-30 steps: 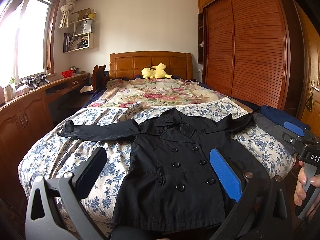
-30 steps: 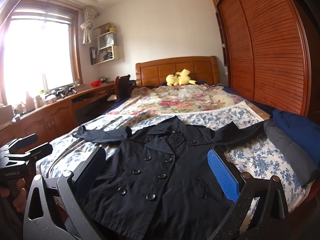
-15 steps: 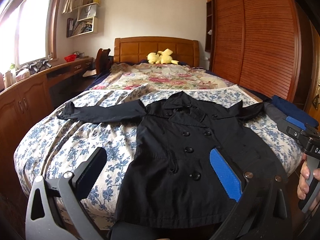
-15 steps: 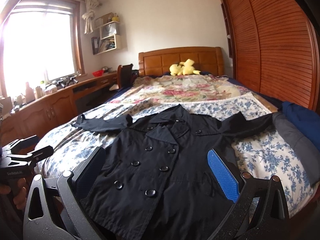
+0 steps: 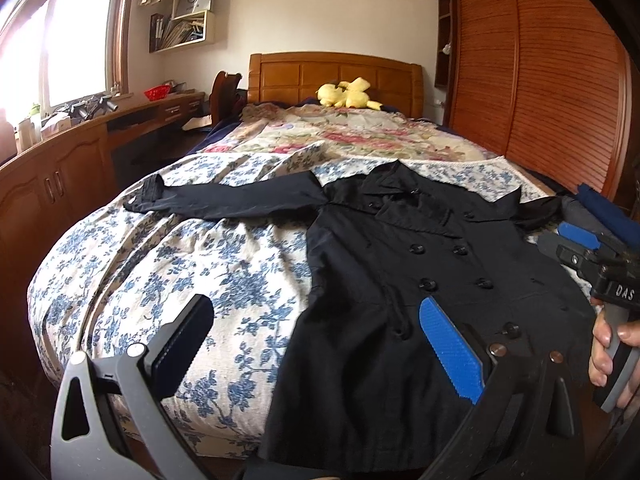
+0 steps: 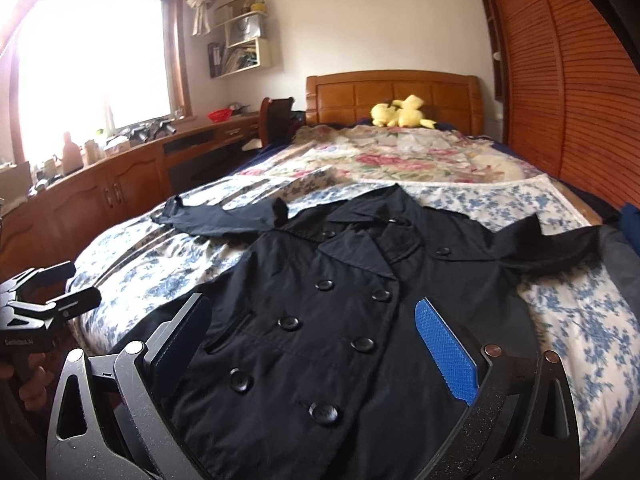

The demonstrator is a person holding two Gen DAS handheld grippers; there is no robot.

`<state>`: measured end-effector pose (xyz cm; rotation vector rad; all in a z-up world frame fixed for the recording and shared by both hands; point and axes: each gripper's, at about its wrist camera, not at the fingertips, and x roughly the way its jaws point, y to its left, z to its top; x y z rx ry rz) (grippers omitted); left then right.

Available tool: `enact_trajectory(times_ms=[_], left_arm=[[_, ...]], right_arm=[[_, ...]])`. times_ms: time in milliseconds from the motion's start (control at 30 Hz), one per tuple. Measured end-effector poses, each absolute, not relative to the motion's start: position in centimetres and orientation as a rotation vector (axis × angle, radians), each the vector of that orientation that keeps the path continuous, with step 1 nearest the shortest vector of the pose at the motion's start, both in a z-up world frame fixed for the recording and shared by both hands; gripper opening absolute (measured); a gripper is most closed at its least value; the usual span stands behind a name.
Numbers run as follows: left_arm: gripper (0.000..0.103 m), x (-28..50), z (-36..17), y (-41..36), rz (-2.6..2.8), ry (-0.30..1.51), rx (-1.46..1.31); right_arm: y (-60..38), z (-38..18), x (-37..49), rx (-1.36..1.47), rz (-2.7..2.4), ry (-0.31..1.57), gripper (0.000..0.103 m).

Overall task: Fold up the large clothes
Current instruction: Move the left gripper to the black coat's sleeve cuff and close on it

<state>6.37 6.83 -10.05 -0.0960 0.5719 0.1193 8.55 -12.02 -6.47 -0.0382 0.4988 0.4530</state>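
A big black coat (image 5: 420, 280) is lying flat on the bed (image 5: 160, 280), front side up, with its buttons showing. Its long way is running from the hem at the bottom of each picture up to the collar near the middle. One sleeve (image 5: 224, 200) is stretching out toward the left side of the frame. The other sleeve (image 6: 552, 248) is reaching toward the right side.

The left tongs (image 5: 316, 356) are hanging wide open above the bed's near edge and are holding nothing. In the left wrist view, the coat's hem is sitting just ahead of them, more toward the blue pad at the lower right. The right tongs (image 6: 316, 352) are also gaping wide and are holding nothing. In the right wrist view, the coat's body is filling the space between their two pads, lower middle of the frame.

I think the folding is not started yet. The left tongs look nearer to the long left sleeve, and the right tongs look nearer to the right sleeve. A yellow soft toy (image 6: 400, 112) is resting far up by the headboard, well apart from the coat.
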Motion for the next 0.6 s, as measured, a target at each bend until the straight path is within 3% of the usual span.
enact_trajectory(times_ms=[600], left_arm=[[0.103, 13.6, -14.3, 13.9, 0.185, 0.671, -0.116]], right_arm=[[-1.4, -13.2, 21.8, -0.144, 0.612, 0.594, 0.103]])
